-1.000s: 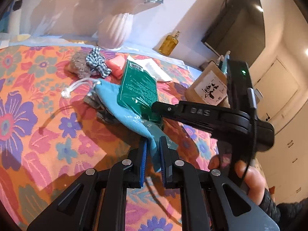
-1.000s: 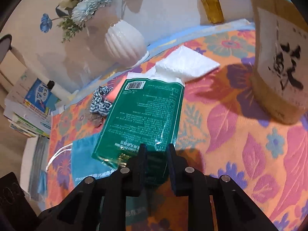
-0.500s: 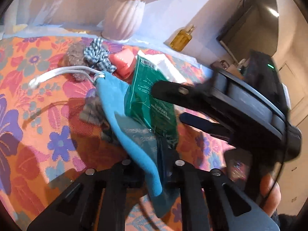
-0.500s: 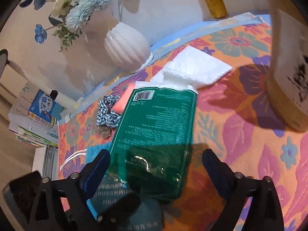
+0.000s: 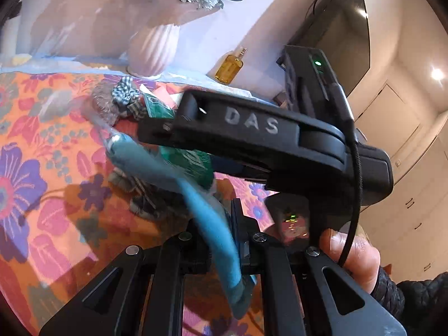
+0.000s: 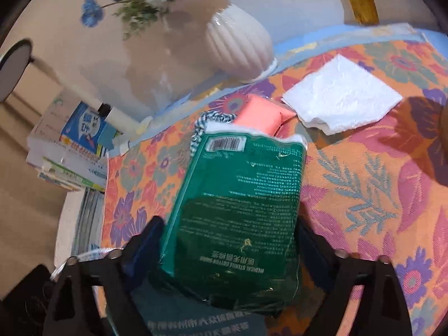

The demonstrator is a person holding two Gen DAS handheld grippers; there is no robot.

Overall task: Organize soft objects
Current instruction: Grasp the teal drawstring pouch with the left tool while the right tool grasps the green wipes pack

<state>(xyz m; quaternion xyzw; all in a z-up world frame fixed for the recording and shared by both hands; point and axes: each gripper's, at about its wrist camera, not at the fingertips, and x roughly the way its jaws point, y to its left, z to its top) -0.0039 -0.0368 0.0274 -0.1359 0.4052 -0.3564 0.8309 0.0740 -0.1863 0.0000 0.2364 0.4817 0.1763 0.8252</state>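
Observation:
My left gripper [image 5: 222, 240] is shut on the edge of a blue drawstring pouch [image 5: 156, 168] and holds it raised off the floral tablecloth [image 5: 36, 168]. A green cotton packet [image 6: 240, 207] lies between the wide-open fingers of my right gripper [image 6: 228, 240], its near end at the pouch's mouth [image 6: 201, 322]. In the left wrist view the right gripper's body [image 5: 252, 137] crosses above the packet [image 5: 196, 165]. A checked scrunchie [image 5: 126, 95], a pink sponge [image 6: 263, 112] and a white tissue [image 6: 341, 103] lie behind.
A white ribbed vase [image 6: 238, 44] with flowers and an amber bottle [image 6: 359, 0] stand at the table's back edge. A brown fuzzy item [image 5: 103, 103] lies by the scrunchie. A stack of books [image 6: 72, 151] sits beyond the table's left edge.
My right gripper opened from a pinch on the green packet and now straddles it. My left gripper lifted the pouch edge, and the packet's near end moved toward the pouch.

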